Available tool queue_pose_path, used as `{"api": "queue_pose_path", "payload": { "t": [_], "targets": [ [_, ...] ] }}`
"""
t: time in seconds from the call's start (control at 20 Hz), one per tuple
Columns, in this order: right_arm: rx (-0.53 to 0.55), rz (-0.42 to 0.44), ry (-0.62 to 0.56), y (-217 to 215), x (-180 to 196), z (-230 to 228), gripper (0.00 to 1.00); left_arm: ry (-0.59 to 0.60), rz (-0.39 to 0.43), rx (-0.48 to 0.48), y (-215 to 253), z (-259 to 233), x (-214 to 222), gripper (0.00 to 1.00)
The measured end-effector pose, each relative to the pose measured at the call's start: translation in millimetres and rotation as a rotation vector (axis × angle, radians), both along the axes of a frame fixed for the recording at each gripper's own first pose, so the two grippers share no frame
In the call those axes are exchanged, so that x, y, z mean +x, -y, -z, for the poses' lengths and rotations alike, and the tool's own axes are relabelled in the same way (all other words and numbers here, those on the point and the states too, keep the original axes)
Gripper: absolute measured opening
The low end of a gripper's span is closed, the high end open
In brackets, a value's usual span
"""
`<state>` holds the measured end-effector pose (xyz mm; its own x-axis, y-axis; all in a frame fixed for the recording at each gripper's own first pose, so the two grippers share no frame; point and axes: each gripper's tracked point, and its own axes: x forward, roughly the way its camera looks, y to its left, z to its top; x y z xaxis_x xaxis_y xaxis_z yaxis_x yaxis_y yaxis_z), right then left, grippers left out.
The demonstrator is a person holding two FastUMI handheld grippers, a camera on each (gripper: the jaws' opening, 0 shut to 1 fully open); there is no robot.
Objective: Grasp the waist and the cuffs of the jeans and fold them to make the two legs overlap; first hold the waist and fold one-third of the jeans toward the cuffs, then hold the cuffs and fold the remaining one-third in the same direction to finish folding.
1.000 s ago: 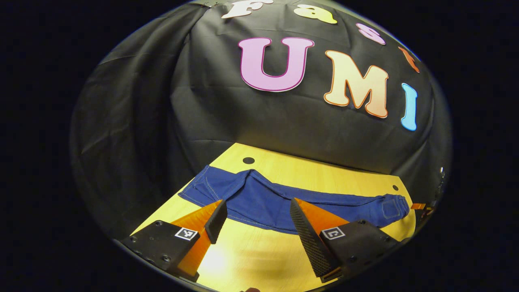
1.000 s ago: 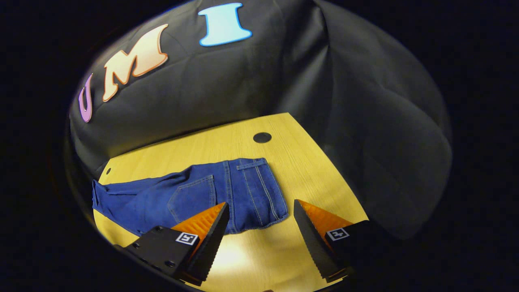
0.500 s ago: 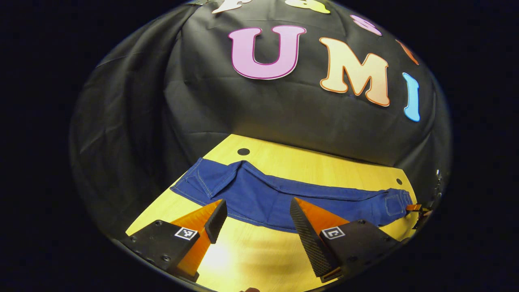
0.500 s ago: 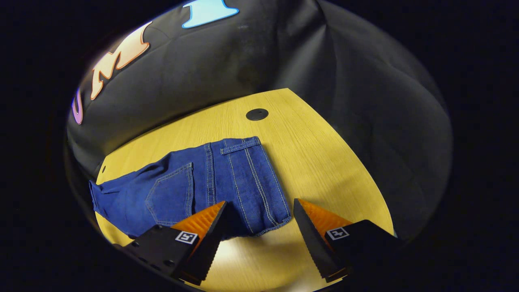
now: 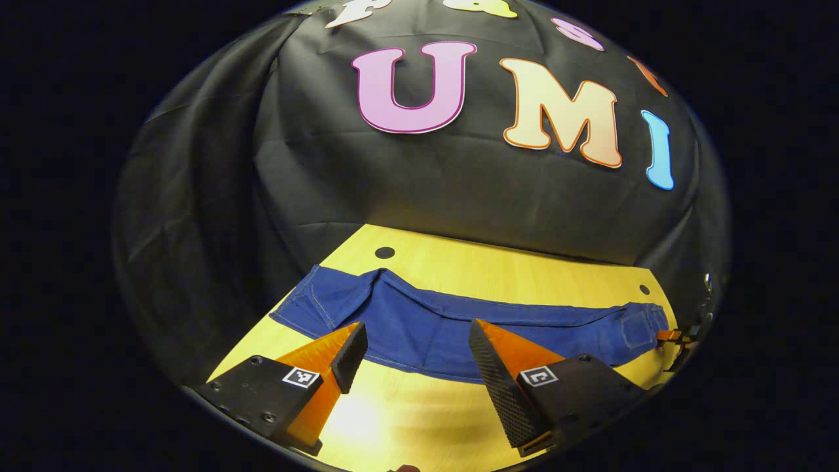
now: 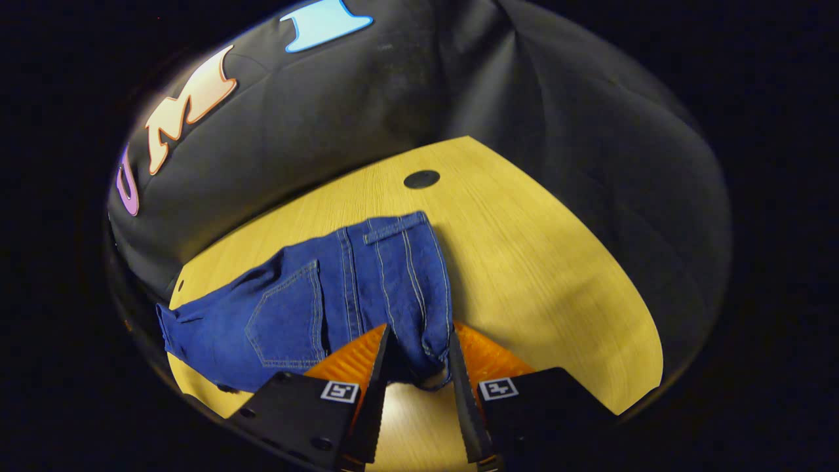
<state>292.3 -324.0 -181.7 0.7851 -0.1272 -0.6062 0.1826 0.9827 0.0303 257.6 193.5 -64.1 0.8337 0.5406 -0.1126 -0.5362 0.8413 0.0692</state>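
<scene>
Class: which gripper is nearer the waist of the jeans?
Right. The right gripper pinches the waist of the jeans; the left gripper hovers open over the legs.

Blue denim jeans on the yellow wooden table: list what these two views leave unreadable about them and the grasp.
- Right gripper view: the right tool has closed in around the waist corner of the blue denim jeans; its fingers hide whether both press the cloth.
- Left gripper view: the far waist end is tiny at the edge, detail lost.
- Left gripper view: the open left tool covers part of the near hem above the yellow wooden table.
</scene>
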Motion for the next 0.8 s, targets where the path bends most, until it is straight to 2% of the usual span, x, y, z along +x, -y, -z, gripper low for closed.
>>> {"api": "queue_pose_path", "payload": {
  "t": [0.05, 0.1, 0.15, 0.25, 0.3, 0.35, 0.45, 0.55, 0.6, 0.65, 0.8],
  "targets": [
    [-0.023, -0.001, 0.004, 0, -1, 1, 0.42, 0.007, 0.006, -0.011, 2, 2, 1, 0.95],
    [-0.041, 0.010, 0.015, -1, 1, 2, 0.42, 0.009, 0.008, -0.016, 3, 2, 0, 0.96],
    [-0.061, 0.022, 0.024, -2, 1, 2, 0.34, 0.007, 0.004, -0.014, 3, 3, -1, 0.95],
    [-0.074, 0.047, 0.068, -2, 1, -4, 0.33, 0.006, -0.002, -0.003, 4, 1, -5, 0.95],
    [-0.061, 0.060, 0.090, -3, -1, -8, 0.29, 0.005, -0.002, 0.003, 3, -1, -6, 0.95],
    [-0.023, 0.079, 0.093, -4, -1, -9, 0.18, 0.003, -0.004, 0.008, 3, -2, -8, 0.95],
    [0.069, 0.108, 0.077, -6, -8, -10, 0.07, 0.002, -0.008, 0.014, 2, -3, -11, 0.94],
    [0.062, 0.103, 0.073, -8, -7, -8, 0.06, 0.006, -0.001, 0.008, 2, -3, -13, 0.95],
    [0.017, 0.095, 0.077, -7, -10, -8, 0.06, 0.006, 0.001, 0.005, 3, -4, -15, 0.95],
    [-0.036, 0.091, 0.076, -4, -14, -14, 0.02, 0.006, 0.008, 0.003, 3, -2, -18, 0.94],
    [-0.121, 0.109, 0.059, 2, -40, -25, 0.04, 0.006, 0.026, 0.009, 3, -5, -18, 0.95]
  ]
}}
